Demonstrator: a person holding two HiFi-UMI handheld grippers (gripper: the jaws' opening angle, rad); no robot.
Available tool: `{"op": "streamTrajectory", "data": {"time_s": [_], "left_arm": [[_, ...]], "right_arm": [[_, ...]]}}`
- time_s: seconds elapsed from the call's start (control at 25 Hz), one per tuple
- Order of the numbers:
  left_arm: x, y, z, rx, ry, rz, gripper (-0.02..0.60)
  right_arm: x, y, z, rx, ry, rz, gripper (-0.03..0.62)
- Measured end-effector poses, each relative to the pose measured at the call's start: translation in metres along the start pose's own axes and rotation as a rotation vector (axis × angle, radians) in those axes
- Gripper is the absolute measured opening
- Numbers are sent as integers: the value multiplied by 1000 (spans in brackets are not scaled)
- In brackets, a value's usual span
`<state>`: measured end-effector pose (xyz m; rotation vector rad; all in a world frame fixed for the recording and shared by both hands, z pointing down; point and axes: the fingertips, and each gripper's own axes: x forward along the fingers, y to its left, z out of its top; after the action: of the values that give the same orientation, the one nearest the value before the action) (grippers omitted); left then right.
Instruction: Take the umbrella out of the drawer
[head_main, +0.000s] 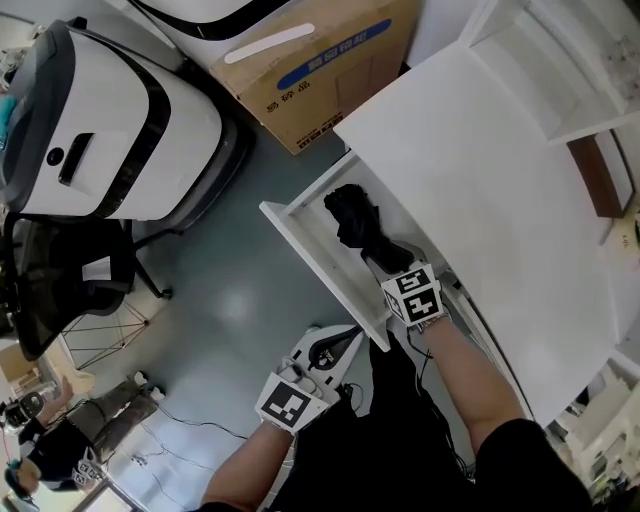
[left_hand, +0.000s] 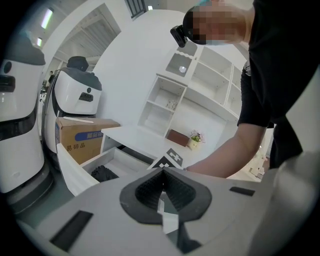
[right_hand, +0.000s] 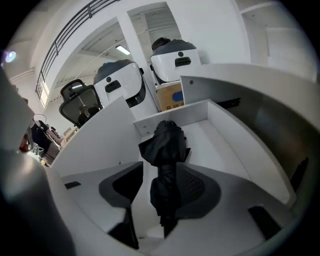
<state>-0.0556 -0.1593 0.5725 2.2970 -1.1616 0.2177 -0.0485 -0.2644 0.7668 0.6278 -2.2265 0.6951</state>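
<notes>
Black and folded, the umbrella (head_main: 358, 222) is seen lying inside the open drawer (head_main: 312, 255) of the white worktop (head_main: 480, 180), its length running from 11 o'clock to 5 o'clock in the head view. The right hand-held gripper (head_main: 388, 265) is pointed into the drawer from 5 o'clock. In the right gripper view its jaws are set wide, one on each side of the umbrella's slim end. The left-side pad (right_hand: 131, 181) is clear of the fabric; whether the other pad touches it cannot be told. The left hand-held gripper (head_main: 338, 345) is held outside the drawer, at 7 o'clock of the right one, near the drawer's front panel, with its jaws brought together on nothing. A cardboard box (head_main: 320, 60) is seen at 12 o'clock of the drawer.
</notes>
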Motion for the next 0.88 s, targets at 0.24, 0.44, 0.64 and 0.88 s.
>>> {"op": "streamTrajectory", "data": {"time_s": [0.24, 0.44, 0.64, 0.88], "left_arm": [[-6, 5, -6, -26, 8, 14, -3], [-9, 12, -10, -46, -2, 29, -3], [-12, 15, -17, -76, -6, 43, -3], [-17, 17, -19, -92, -5, 53, -3]], "right_arm": [[27, -16, -12, -6, 49, -17, 213], [46, -20, -23, -32, 95, -9, 221], [55, -21, -25, -83, 123, -10, 233], [67, -18, -28, -99, 188, 5, 245]]}}
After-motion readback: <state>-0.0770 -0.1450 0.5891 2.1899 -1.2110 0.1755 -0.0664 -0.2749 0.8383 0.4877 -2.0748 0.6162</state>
